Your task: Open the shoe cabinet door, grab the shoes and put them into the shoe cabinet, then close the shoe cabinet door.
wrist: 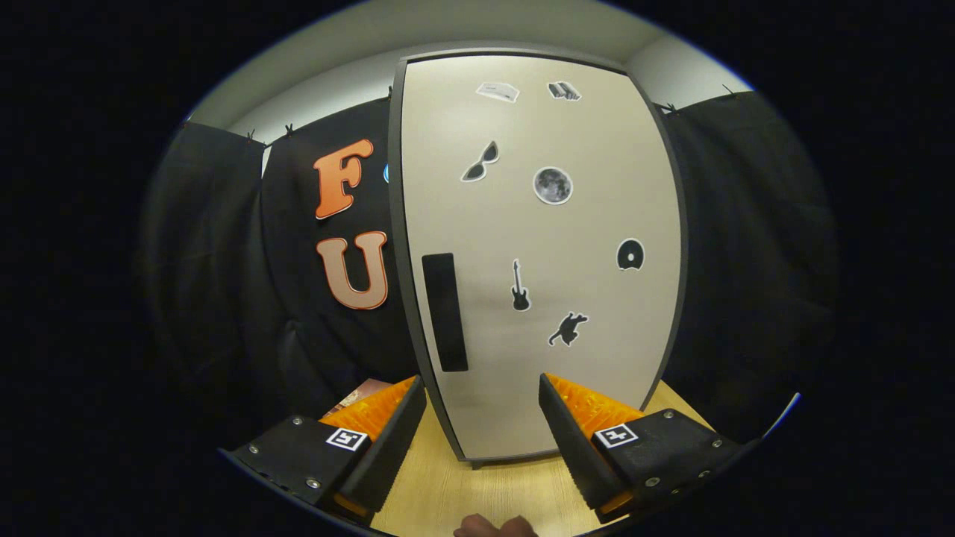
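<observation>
Closest to me is the gripper (481, 418), jaws spread wide with nothing between them but bare counter (492, 488). Just ahead stands the shoe cabinet (537, 246), its door (552, 358) flat shut, so I'd say we're right at the start: nothing opened, nothing stowed. The dark handle (445, 312) sits near the door's left edge, beyond my left finger, untouched. Can't spot the shoes from here. Small stickers dot the door.

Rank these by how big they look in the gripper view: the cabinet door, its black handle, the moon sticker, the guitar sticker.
1. Cabinet door, shut.
2. Black handle.
3. Moon sticker and guitar sticker: too alike to rank.
The open claw holds nothing.
</observation>
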{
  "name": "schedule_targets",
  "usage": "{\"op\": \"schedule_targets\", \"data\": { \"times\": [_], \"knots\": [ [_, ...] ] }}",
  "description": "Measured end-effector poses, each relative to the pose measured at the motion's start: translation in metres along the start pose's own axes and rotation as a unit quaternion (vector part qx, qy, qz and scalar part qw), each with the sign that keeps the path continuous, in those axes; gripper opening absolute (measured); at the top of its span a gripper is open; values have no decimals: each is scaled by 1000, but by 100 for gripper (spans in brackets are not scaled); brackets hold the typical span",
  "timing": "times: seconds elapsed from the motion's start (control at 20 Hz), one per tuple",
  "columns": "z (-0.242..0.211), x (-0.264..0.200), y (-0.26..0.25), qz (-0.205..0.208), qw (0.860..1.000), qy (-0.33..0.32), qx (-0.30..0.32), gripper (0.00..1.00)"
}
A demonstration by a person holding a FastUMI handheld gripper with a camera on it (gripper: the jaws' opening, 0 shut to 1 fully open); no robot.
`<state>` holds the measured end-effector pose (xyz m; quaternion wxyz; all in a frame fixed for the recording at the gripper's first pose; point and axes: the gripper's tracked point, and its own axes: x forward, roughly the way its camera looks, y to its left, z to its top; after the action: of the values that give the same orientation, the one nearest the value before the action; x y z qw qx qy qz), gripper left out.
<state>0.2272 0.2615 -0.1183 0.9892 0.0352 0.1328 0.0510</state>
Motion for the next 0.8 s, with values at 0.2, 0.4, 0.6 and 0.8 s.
{"op": "schedule_targets", "data": {
  "times": [0.2, 0.4, 0.6, 0.8],
  "knots": [
    [8, -37, -18, -11, 1000, -9, 0, 95],
    [18, -73, -34, -10, 1000, -26, -1, 95],
    [28, -110, -59, -12, 998, -55, -13, 95],
    [28, -154, -89, -13, 997, -76, -27, 95]
  ]
}}
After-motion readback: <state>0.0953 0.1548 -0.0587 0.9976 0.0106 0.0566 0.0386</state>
